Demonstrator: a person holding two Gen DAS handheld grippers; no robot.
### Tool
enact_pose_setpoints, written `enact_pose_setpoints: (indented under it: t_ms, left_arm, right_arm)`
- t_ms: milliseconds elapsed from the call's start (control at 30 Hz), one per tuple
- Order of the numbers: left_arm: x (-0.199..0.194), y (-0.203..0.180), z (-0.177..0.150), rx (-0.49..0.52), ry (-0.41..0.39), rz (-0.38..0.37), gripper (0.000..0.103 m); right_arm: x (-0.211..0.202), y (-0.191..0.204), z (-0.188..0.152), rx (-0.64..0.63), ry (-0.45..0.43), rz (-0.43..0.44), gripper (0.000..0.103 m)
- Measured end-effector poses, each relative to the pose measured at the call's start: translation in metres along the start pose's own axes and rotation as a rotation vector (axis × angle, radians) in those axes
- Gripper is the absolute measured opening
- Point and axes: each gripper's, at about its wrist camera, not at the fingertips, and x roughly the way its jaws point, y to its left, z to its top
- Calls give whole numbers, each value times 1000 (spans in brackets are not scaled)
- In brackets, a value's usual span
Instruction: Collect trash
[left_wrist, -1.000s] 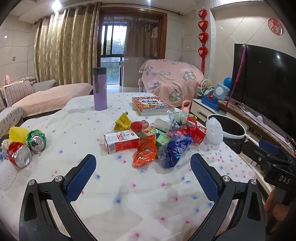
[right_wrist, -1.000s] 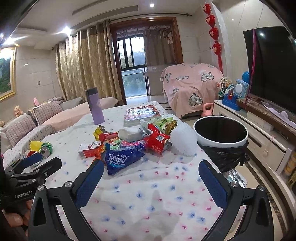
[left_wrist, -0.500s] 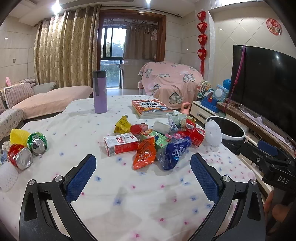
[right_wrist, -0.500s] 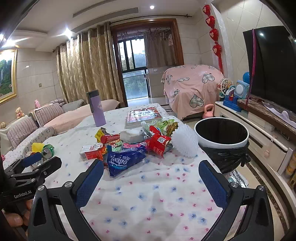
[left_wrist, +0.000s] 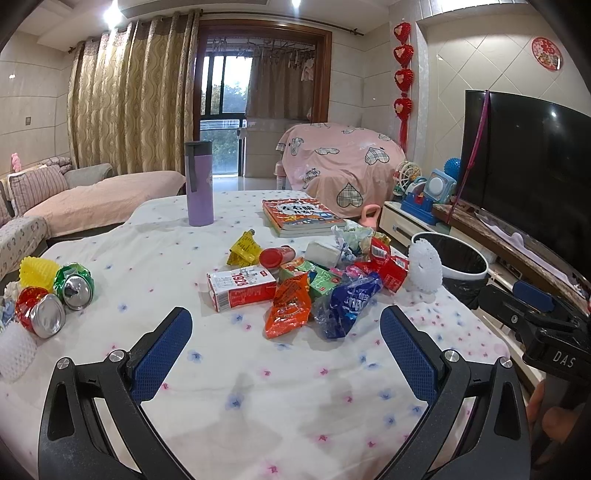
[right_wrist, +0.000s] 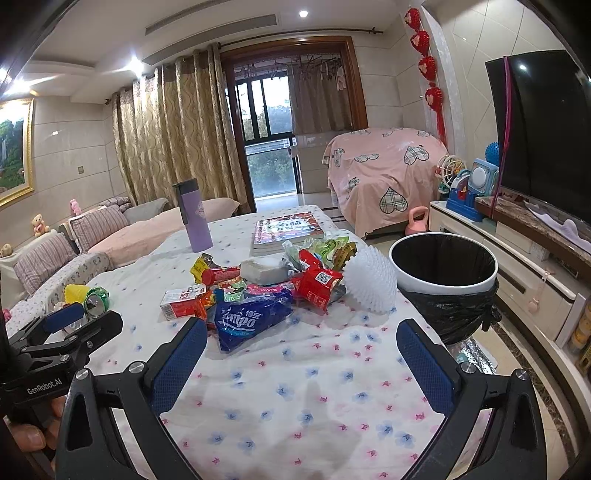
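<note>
A heap of trash lies mid-table: a white and red carton, an orange wrapper, a blue snack bag, red wrappers and a white foam net. Crushed cans and a yellow foam net sit at the table's left edge. A white bin lined with a black bag stands off the table's right side. My left gripper hovers open, short of the heap, with nothing between its fingers. My right gripper is also open and empty, just short of the blue bag.
A purple tumbler and stacked books stand at the table's far side. The table carries a white flowered cloth. A TV on a low cabinet runs along the right. A sofa lies to the left.
Both grippers have risen and drawn back slightly, so the heap sits a little farther off in each view. Both stay open and nothing on the table has moved.
</note>
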Motion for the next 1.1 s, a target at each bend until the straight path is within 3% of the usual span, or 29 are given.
enact_pose_setpoints:
  t_ms: [467,667,1000,1100]
  left_arm:
    - [4,0,0,-2,17,-3,103]
    - [15,9,0,-25,53,-1,103]
    - [52,24,7,-48,157,-12,103]
    - [67,24,10,-35,181,-18,102]
  right_arm:
    - [2,0,-2,6,7,9,103]
    - [10,0,-3,28,30,52,103]
    - [47,-9,-1,147,134,144,102]
    - [63,-10,0,178,179,179,94]
